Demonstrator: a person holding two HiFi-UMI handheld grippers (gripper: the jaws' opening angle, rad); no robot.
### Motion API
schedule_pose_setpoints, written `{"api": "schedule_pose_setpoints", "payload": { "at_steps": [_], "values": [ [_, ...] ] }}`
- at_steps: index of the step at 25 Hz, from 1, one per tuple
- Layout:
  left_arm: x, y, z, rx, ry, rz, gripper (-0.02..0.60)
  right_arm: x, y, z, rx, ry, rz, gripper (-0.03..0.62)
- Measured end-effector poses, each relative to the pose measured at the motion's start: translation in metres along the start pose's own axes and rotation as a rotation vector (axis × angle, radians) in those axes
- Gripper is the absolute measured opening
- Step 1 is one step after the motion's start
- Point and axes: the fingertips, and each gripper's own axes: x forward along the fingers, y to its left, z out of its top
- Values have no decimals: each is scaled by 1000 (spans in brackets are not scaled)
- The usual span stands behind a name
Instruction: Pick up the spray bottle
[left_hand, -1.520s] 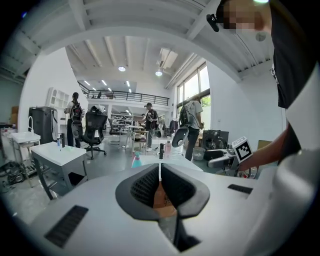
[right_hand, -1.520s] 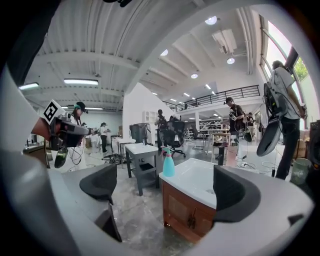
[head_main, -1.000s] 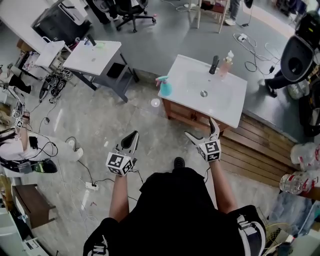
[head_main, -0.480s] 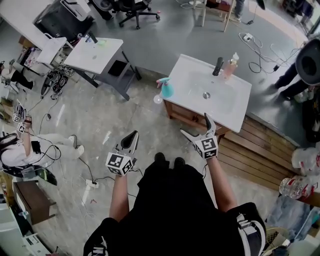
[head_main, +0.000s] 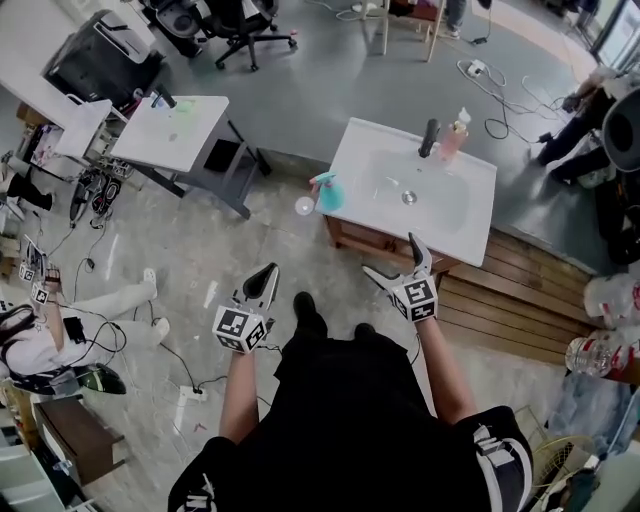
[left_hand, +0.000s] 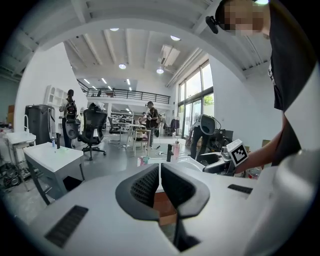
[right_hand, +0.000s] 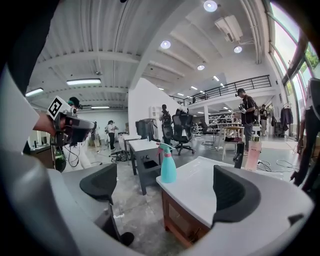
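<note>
Right gripper view: right tool (right_hand: 167, 189) spread wide, holding nothing; left tool (left_hand: 160, 174) pressed together.

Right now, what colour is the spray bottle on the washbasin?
Teal spray bottle, pink nozzle; clearest in right gripper view.

No readable text, labels, brands, numbers or signs in any view.

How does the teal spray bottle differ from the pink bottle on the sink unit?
The spray bottle is teal with a trigger head; the pink bottle has a pump top. The spray bottle stands at the sink top's left edge; the pink bottle stands at the back, beside the dark tap. Both stand upright.
</note>
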Motion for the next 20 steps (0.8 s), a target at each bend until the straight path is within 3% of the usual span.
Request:
{"api": "schedule_pose_setpoints", "payload": {
  "at_steps": [7,11,16,20],
  "values": [
    [12,77,10,16,10,-81,31,54,30,24,11,8,-62,600],
    [28,149,17,20,8,-152,31,114,47,48,13,4,-126,600],
    [35,204,28,70,28,-245,31,165,63,70,42,-8,-193,600],
    [32,237,36,19,22,-275,31,189,71,86,64,-23,-221,600]
  ]
}}
